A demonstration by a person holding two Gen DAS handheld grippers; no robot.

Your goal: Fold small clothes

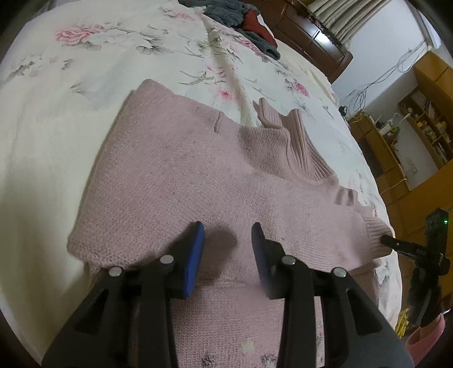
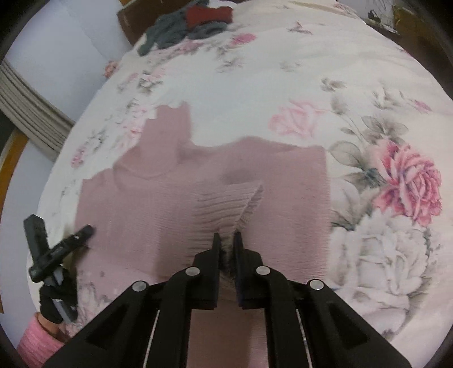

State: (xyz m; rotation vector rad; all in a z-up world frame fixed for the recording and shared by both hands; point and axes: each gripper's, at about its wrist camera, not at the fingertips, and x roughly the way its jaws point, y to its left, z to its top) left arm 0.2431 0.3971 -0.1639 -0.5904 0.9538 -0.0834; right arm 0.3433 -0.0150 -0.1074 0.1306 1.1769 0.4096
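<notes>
Left claw (image 1: 228, 235) spread wide, empty, hovering over pink sweater (image 1: 175, 175) lying flat on floral bedspread (image 1: 56, 127). Right claw (image 2: 226, 240) pinched on ribbed cuff (image 2: 226, 203), apparently sleeve end, over sweater's middle. Grey-red clothes pile (image 2: 187, 25) at 12 o'clock.

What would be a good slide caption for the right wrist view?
Right gripper pinching the ribbed sleeve cuff of a pink knit sweater lying on a floral bedspread.
</notes>
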